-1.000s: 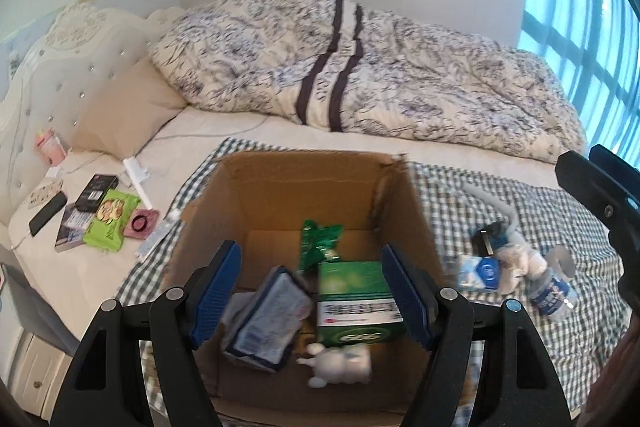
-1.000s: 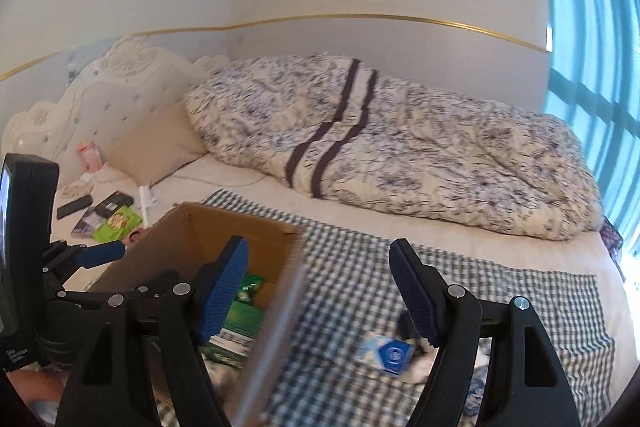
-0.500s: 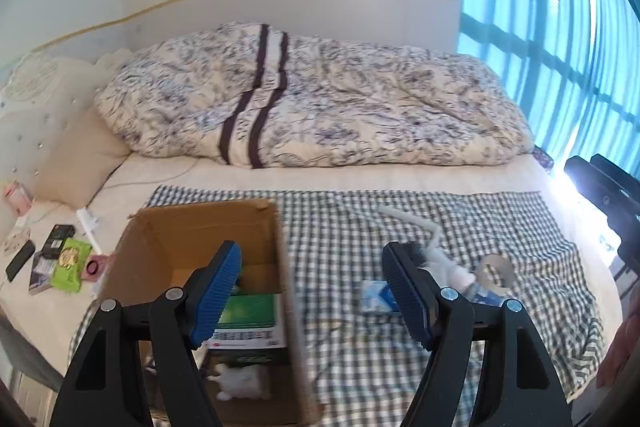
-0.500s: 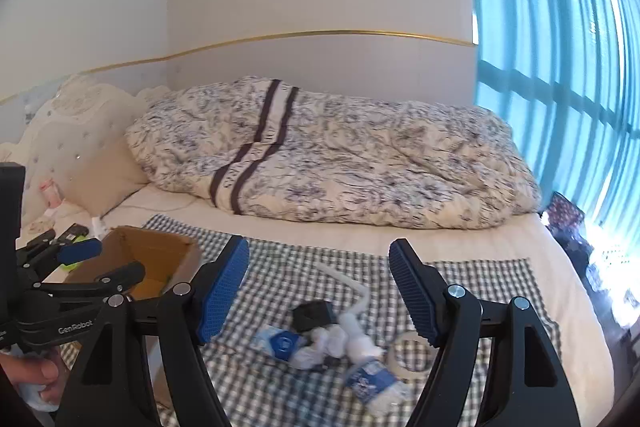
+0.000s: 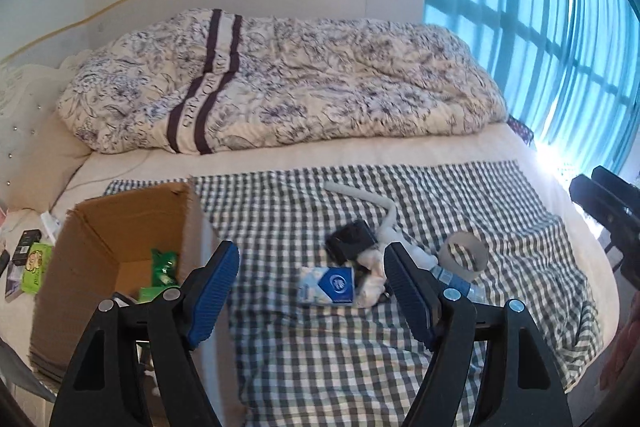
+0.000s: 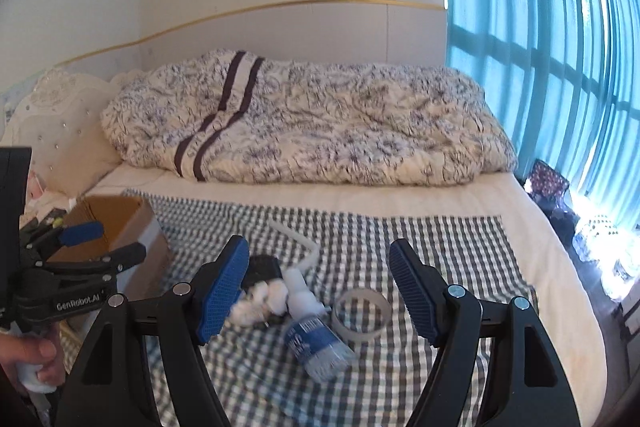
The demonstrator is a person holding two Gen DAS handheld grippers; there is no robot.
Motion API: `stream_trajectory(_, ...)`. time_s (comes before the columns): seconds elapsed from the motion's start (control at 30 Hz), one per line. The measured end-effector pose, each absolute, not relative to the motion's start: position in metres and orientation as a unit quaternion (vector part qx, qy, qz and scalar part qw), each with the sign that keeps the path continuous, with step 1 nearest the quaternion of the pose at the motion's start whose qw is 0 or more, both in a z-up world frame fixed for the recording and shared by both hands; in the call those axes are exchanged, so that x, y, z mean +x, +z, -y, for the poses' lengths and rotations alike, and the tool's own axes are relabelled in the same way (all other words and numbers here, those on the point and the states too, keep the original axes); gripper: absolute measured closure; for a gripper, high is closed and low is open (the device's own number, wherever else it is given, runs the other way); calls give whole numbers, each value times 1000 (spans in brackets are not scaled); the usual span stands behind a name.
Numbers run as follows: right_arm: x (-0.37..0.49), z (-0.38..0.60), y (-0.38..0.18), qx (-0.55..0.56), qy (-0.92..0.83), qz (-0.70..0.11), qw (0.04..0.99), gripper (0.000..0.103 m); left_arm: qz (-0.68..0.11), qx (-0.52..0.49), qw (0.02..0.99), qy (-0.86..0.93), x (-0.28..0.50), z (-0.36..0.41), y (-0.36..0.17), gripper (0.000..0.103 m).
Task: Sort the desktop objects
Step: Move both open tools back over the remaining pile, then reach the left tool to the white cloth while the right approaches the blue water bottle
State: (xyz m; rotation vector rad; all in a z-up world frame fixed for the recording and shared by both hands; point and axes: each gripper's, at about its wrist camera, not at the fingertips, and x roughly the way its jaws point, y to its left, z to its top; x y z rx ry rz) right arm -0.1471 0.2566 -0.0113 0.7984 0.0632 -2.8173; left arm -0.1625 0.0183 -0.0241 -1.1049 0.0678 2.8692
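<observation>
On a checked cloth [image 5: 340,347] on the bed lies a heap of loose objects: a blue-and-white tissue pack [image 5: 328,285], a black case [image 5: 350,241], white socks [image 6: 260,301], a plastic bottle [image 6: 314,335], a tape roll [image 6: 362,315] and a white cable [image 5: 380,203]. An open cardboard box [image 5: 120,227] at the left holds green packets [image 5: 162,267]. My left gripper [image 5: 310,291] hangs open above the cloth, with the tissue pack between its fingers in view. My right gripper [image 6: 320,287] is open too, above the bottle and tape roll. Both hold nothing.
A crumpled floral duvet [image 5: 300,83] fills the far side of the bed. Small items [image 5: 32,259] lie left of the box near the padded headboard [image 6: 52,131]. Blue curtains [image 6: 540,47] cover the window at right. A hand [image 6: 28,359] grips the left tool.
Both views have swung right, from the cardboard box to the heap of objects on the cloth. Each gripper stayed open and empty.
</observation>
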Motion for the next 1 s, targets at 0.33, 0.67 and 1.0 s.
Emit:
stream_trajectory(0.33,-155,-283,-81,328,-940,-7,95,30,-17,-390,48,919,-177,-36,-75,25)
stream_trajectory(0.67,-163,-283,-134,370,-922,-11,110,30,-19,-407,66,911,-188,-48,-123,25)
stream_trajectory(1.0,-173,-274,-172,400,-907,-16,131,30,-33,-413,93,905,-203,-58,-160,25)
